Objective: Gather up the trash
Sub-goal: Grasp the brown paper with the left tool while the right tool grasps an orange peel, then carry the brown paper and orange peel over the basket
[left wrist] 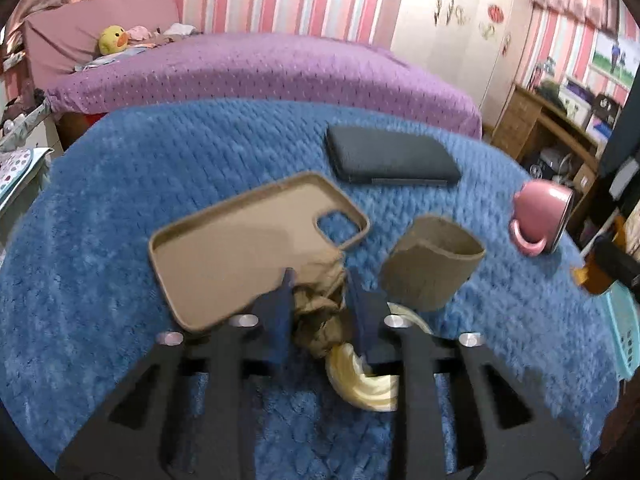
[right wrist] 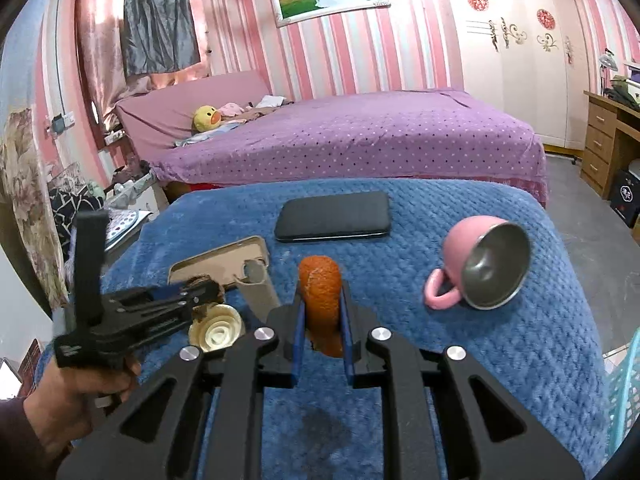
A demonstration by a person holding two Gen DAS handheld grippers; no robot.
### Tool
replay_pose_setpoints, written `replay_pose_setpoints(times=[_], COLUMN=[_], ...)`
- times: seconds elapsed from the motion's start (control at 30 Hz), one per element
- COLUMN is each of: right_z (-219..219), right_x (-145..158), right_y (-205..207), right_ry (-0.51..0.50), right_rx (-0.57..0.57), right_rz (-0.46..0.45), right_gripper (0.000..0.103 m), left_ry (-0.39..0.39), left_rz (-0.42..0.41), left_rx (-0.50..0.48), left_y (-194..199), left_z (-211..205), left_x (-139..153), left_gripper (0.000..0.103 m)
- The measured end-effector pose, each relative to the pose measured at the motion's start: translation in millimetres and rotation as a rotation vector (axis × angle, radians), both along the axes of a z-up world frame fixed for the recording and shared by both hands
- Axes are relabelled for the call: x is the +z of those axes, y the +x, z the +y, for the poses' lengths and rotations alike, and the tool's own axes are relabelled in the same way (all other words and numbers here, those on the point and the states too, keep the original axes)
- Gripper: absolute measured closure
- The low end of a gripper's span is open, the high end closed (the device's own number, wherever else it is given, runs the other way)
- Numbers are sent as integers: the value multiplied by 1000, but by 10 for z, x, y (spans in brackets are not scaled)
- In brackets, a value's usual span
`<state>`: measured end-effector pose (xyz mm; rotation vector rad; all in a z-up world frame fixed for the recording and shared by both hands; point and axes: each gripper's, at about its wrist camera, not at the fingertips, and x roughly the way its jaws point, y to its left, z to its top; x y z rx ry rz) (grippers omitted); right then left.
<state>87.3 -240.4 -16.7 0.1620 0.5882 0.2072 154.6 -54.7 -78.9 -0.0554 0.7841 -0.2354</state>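
My left gripper (left wrist: 320,276) is shut on a crumpled brown paper wad (left wrist: 318,312), just above the blue blanket (left wrist: 100,200). A cream plastic lid (left wrist: 364,384) lies under it, and a brown cardboard sleeve (left wrist: 430,264) stands to its right. My right gripper (right wrist: 322,294) is shut on an orange peel (right wrist: 322,300) and holds it over the blanket (right wrist: 520,340). The left gripper (right wrist: 208,292) also shows in the right wrist view, at the left beside the lid (right wrist: 216,328).
A tan phone case (left wrist: 240,248), a black phone (left wrist: 390,156) and a tipped pink mug (left wrist: 542,216) lie on the blanket. A teal basket (left wrist: 624,332) stands off the right edge. A purple bed (right wrist: 360,136) is behind, a wooden desk (right wrist: 604,140) at right.
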Motion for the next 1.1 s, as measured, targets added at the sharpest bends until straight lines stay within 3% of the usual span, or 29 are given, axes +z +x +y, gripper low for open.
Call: replay_pose_setpoints(times=[0.13,0.33,0.6,1.1], right_z=[-80,-370,-1008,-2328], right_x=[68,213,288,250], right_y=[-141,-437,-977,-1672], right_ry=[-3,8,11,-5], right_rx=[1,-47,-139,-365], right_rz=[-31,-83,-100,-109], right_gripper=[88,88,88,88], left_ry=[-7,-48,-121,-142], left_rz=[-67,-217,-276,-261], left_rx=[39,54,-96,-316], left_y=[-133,-556,-992,-1427], left_z=[80,172,-595,-1986], left_x=[180,715,999,944], left_gripper=[80,80,80,80])
